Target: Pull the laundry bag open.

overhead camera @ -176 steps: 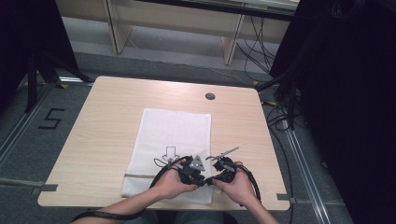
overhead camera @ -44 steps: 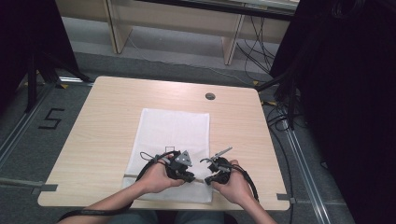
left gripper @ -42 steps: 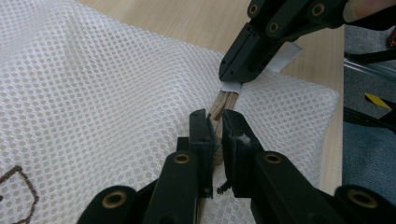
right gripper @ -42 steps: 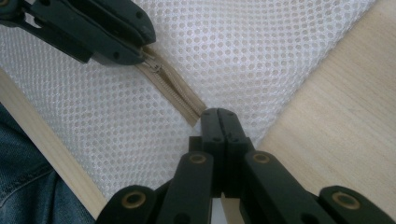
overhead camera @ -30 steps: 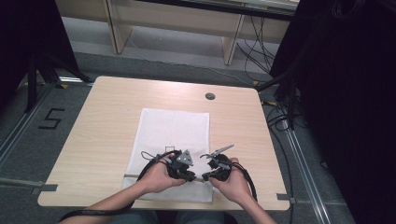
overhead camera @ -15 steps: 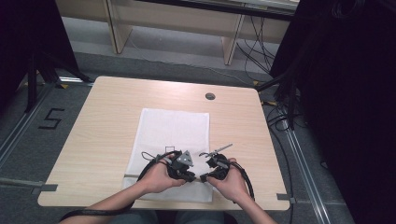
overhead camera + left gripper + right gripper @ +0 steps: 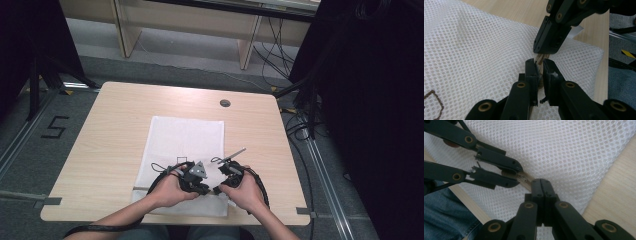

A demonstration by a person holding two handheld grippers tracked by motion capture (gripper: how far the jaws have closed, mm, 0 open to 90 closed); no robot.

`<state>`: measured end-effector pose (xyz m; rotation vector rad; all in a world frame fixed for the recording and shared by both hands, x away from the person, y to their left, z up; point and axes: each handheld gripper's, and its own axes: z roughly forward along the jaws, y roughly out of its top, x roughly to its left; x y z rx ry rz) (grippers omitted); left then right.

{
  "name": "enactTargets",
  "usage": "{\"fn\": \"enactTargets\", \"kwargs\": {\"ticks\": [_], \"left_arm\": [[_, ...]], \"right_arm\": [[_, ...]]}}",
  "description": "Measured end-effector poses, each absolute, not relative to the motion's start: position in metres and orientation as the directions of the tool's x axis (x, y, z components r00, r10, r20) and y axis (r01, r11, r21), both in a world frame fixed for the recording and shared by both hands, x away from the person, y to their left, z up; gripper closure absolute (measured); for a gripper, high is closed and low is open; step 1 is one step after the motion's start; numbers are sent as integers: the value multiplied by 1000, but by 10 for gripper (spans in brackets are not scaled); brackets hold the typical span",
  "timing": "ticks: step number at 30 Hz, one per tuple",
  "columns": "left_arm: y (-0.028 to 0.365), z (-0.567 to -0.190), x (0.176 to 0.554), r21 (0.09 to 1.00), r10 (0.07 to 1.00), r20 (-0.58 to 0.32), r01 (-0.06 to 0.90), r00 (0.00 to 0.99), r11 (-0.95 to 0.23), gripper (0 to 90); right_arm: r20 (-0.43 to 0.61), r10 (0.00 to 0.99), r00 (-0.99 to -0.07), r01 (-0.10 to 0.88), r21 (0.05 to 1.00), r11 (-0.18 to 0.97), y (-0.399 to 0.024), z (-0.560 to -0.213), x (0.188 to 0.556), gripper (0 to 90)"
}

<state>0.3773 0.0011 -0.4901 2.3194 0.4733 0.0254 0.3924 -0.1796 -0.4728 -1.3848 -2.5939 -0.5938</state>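
The white mesh bag (image 7: pixel 186 160) lies flat on the wooden surface (image 7: pixel 110 130), close to the edge by the person. From the middle of the surface it sits at about 6 o'clock. It is full of tiny holes and looks soft, thin and very light. It would bend and fold with any pull, and it will not break.

Both grippers meet at the bag's near edge, at about 5 o'clock on the bag. In the left gripper view, the left gripper (image 7: pixel 539 67) has its fingers pressed on a small flat brown tab (image 7: pixel 540 60), which looks like the zip pull. In the right gripper view, the right gripper (image 7: pixel 541 185) has its fingers pressed together right at the other end of that brown strip (image 7: pixel 524 180). Whether they pinch the strip or a bit of mesh, I cannot tell.

The tab is stiff and small, so it may slip out. I think the best place to hold is the tab with one gripper and the thick edge seam just beside it with the other. A soft pull should do.
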Motion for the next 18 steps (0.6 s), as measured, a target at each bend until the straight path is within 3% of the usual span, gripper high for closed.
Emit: {"fn": "enactTargets", "kwargs": {"ticks": [3, 7, 13, 18], "left_arm": [[1, -491, 377, 687, 342, -119, 326, 932, -650, 825], [-1, -492, 376, 683, 349, -120, 333, 929, -650, 825], [-2, -493, 375, 671, 345, -106, 323, 933, -667, 826], [-2, -494, 374, 656, 364, -112, 344, 925, -672, 828]], "right_arm": [[311, 781, -541, 839, 257, 479, -177, -477, 391, 900], [273, 772, -574, 816, 267, 513, -176, -482, 391, 900], [265, 811, -522, 852, 211, 479, -167, -480, 390, 900], [226, 798, -558, 827, 225, 514, -164, -480, 388, 900]]}}
